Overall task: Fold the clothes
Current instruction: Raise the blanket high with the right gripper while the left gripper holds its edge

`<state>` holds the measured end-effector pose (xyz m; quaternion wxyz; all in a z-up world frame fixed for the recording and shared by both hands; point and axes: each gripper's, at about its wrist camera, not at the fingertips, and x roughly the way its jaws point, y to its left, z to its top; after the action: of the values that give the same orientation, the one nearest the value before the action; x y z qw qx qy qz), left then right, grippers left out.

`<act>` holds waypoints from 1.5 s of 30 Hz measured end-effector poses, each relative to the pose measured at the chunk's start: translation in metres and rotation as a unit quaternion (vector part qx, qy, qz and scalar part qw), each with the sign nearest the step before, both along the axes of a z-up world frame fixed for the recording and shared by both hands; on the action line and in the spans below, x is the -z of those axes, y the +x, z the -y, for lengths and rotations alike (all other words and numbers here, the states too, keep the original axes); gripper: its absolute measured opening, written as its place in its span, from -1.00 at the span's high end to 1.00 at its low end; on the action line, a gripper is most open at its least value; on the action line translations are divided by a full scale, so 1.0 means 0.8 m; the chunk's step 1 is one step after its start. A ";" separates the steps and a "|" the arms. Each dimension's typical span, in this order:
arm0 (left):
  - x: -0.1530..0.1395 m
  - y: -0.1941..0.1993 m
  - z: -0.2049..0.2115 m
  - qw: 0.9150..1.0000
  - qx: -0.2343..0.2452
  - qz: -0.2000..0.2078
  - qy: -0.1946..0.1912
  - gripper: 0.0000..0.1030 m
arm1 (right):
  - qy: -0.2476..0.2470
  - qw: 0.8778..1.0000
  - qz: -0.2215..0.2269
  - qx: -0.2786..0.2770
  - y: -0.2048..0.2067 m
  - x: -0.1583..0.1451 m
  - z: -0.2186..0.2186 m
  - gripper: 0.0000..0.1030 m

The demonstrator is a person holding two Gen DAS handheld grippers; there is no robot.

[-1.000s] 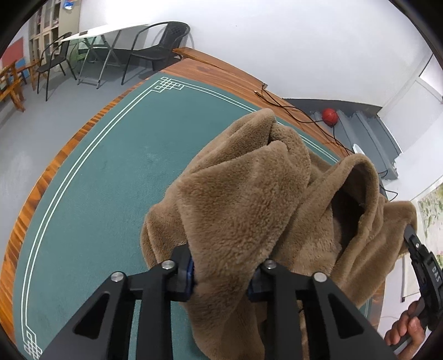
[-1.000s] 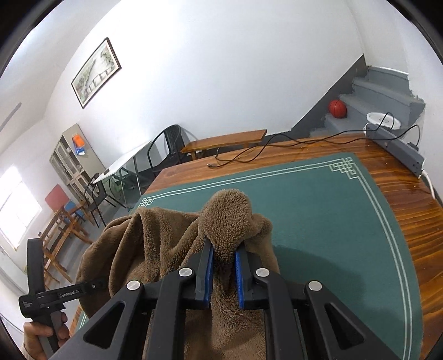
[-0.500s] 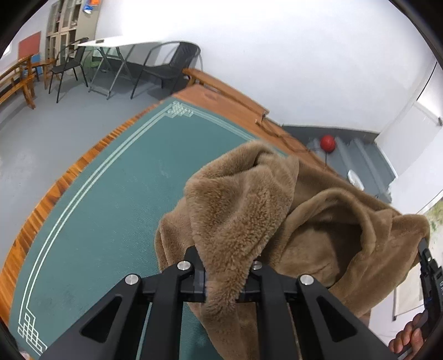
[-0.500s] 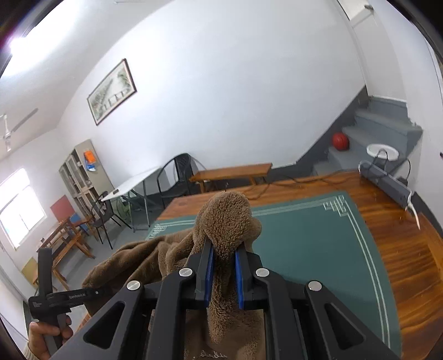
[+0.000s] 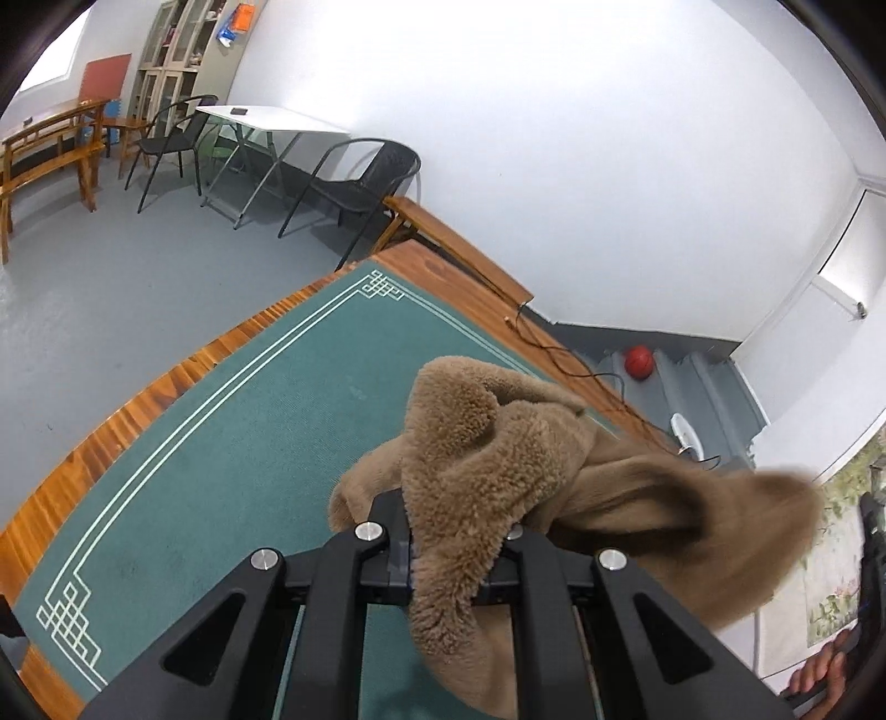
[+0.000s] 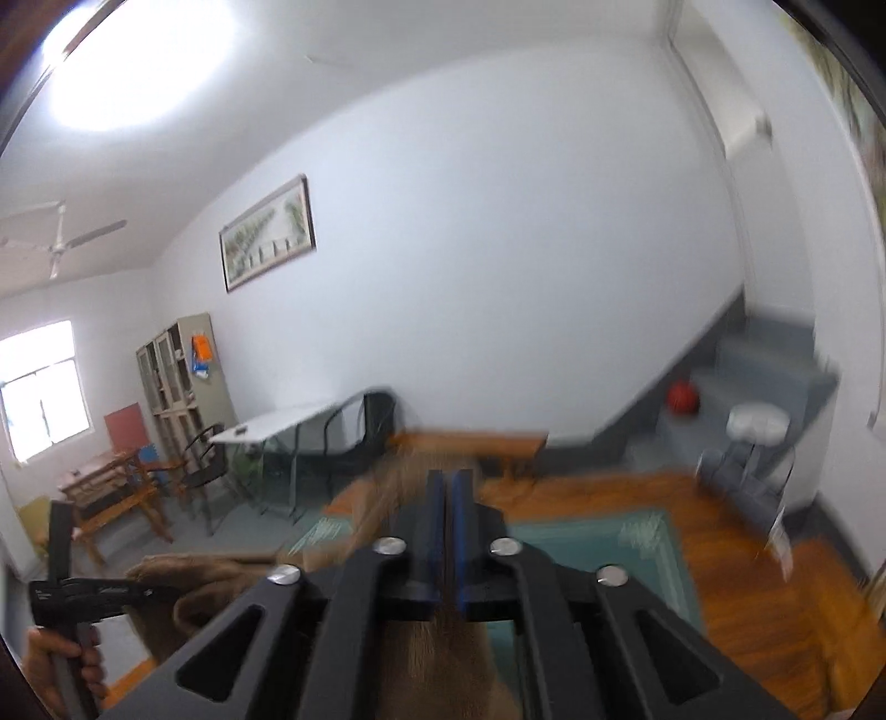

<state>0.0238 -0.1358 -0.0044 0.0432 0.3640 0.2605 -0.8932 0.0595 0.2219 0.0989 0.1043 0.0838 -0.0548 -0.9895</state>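
Premises appear to be a plain multi-purpose room, of the activity-room or office kind rather than a home. Walls are bare white, floor painted grey. Furnishings: a white folding table (image 5: 271, 119) with black metal chairs (image 5: 362, 185), wooden benches (image 5: 50, 152), a glazed cabinet (image 5: 183, 52), 1 framed landscape picture (image 6: 268, 232) and a ceiling fan (image 6: 58, 243). A large wooden table (image 5: 111, 426) carries a green bordered mat (image 5: 249, 443). Grey steps (image 5: 692, 382) in the corner hold a red ball (image 5: 639, 361).
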 end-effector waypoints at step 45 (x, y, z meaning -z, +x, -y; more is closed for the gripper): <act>-0.032 0.049 0.001 0.995 0.040 -0.056 0.076 0.78 | -0.185 0.972 0.047 -0.134 -0.035 -0.028 -0.020 0.74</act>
<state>0.0634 -0.1363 0.0214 -0.0351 0.3256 0.3145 -0.8910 0.0314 0.2382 0.1214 0.2467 0.1160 -0.2303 -0.9342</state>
